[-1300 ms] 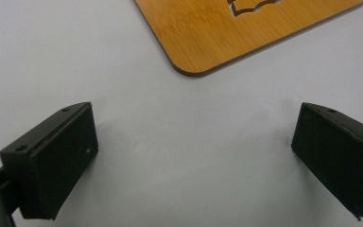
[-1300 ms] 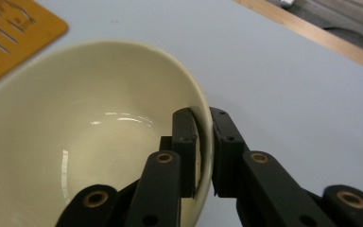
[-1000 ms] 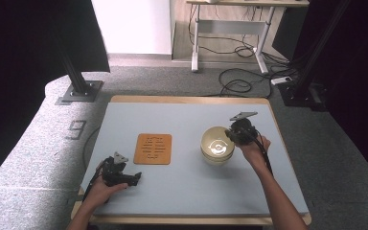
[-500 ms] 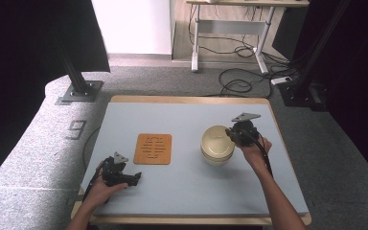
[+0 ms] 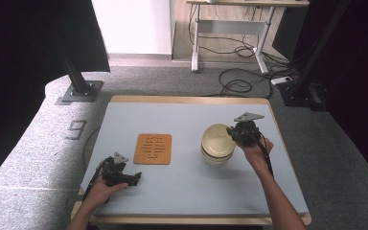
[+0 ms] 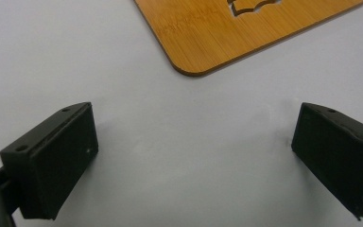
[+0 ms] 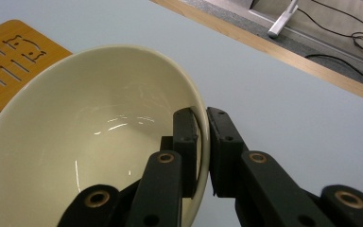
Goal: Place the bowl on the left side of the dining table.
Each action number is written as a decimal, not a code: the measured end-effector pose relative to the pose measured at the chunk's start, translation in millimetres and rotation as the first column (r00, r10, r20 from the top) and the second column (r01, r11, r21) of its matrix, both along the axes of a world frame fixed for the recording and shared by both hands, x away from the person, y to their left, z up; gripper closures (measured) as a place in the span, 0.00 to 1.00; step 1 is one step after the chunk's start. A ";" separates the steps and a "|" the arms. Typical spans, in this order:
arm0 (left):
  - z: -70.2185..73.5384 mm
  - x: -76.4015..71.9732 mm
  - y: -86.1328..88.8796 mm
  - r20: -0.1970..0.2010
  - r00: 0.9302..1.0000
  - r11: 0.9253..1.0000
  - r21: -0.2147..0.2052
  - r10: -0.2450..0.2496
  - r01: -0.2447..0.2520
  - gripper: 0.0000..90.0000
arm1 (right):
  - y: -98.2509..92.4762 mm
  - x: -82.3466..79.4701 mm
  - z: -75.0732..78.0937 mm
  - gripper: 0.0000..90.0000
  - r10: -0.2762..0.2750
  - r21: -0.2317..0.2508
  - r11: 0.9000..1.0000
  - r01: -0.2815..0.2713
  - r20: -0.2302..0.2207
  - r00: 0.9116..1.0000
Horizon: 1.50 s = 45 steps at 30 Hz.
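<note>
Pinching the cream bowl point(image 7: 94, 142) by its rim alone, the right gripper point(image 7: 202, 142) risked slippage. The bowl's weight hung beyond the jaws. The left gripper point(image 6: 189, 156) rested empty, jaws wide apart, short of the bamboo trivet point(image 6: 246, 28).

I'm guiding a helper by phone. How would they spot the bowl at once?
Start at the blue table and look right of the square bamboo trivet. The bowl is there, its rim pinched by the right tool. It is the one round, cream, glossy thing; the trivet is flat and brown.
</note>
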State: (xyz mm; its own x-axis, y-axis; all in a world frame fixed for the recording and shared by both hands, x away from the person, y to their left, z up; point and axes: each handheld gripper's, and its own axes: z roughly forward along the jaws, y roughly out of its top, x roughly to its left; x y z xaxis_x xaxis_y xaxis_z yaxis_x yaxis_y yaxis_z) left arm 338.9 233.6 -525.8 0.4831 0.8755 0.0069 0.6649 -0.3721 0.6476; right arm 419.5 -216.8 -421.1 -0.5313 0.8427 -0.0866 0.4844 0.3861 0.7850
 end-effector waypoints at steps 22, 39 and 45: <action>0.1 0.0 0.1 0.000 1.000 1.000 0.001 -0.001 0.001 0.02 | -8.6 -3.8 7.3 0.92 -0.008 0.073 0.997 0.007 0.018 1.000; 0.0 0.0 0.0 0.000 1.000 1.000 0.002 0.000 0.000 0.02 | -13.1 -6.3 18.6 0.92 -0.009 0.118 0.993 0.005 0.031 0.999; 0.0 0.0 0.0 0.000 1.000 1.000 0.001 0.000 0.000 0.02 | -12.6 -5.7 20.9 0.92 -0.006 0.124 0.992 0.002 0.034 0.999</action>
